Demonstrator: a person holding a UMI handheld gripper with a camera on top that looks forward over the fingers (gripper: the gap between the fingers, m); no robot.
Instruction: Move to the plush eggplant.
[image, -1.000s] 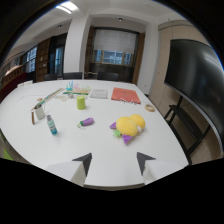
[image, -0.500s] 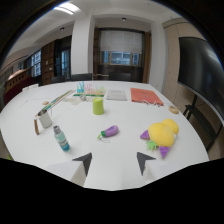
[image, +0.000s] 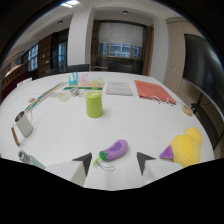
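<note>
Claw (image: 114, 164) open, nothing betw. its fingers (image: 83, 163) but bare white table (image: 135, 117). Plush eggplant (image: 114, 150) lies on its side on the table just ahead of the claw, roughly in line w/ the gap betw. the two tips, nearer the left one; purple body, green stem end pointing toward the left finger, thin cord trailing off it. Not touching either finger.

To the right of the eggplant, near the table's right edge: yellow plush toy (image: 184, 146) w/ a purple bit on its near side, apart from the eggplant. Beyond the eggplant, toward mid-table: green cylinder (image: 93, 104) standing upright, well apart. Further back, by the far edge: white sheet w/ print (image: 119, 88) (text too small to read), orange-red sheet (image: 153, 91) beside it, and a row of small clear/teal items (image: 86, 80), can't tell what. Left side of table: metal cup (image: 23, 123) upright, long flat strip (image: 44, 98) running toward the far edge. A bottle-like thing (image: 31, 160) lies by the near left edge, label unreadable. Small roll (image: 187, 110) near the far right edge.

No brand or writing legible anywhere.
</note>
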